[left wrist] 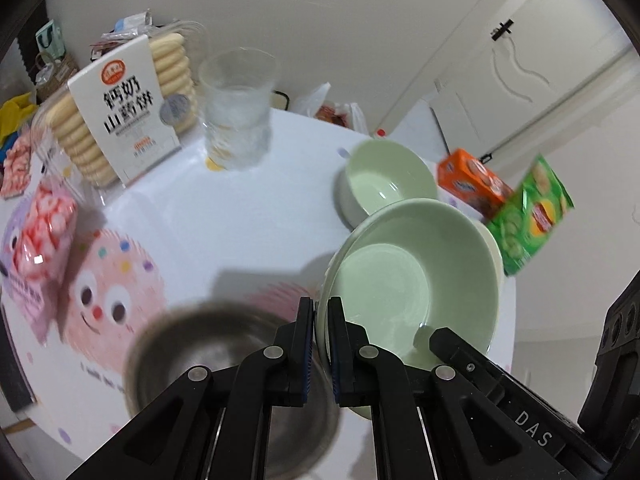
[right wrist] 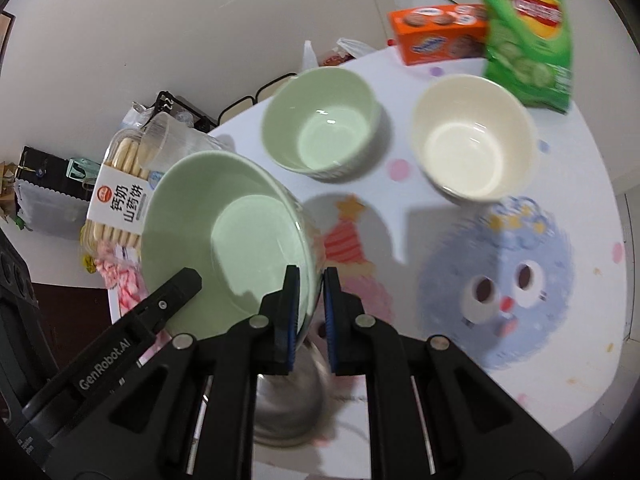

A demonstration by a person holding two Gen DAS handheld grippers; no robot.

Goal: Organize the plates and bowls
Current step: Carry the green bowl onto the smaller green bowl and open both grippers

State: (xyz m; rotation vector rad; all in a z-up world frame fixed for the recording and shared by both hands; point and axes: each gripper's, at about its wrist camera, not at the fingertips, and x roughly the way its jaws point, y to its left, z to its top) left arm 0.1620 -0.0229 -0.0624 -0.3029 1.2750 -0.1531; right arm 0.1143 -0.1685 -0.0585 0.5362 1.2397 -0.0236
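Both grippers hold one large pale green bowl (left wrist: 416, 276) in the air above the table, tilted. My left gripper (left wrist: 320, 312) is shut on its left rim. My right gripper (right wrist: 310, 284) is shut on the right rim of the same large green bowl (right wrist: 224, 240). A steel bowl (left wrist: 224, 364) sits on the table right below it; it also shows in the right wrist view (right wrist: 288, 404). A smaller green bowl (right wrist: 320, 124) and a cream bowl (right wrist: 472, 136) stand upright on the table behind. The smaller green bowl also shows in the left wrist view (left wrist: 384, 180).
The round white table (left wrist: 224, 224) has cartoon prints. A clear plastic cup (left wrist: 238, 108) and a biscuit pack (left wrist: 128, 108) stand at the back left, pink candy bags (left wrist: 44, 232) at the left. An orange biscuit box (right wrist: 440, 32) and a green crisp bag (right wrist: 524, 32) stand at the back right.
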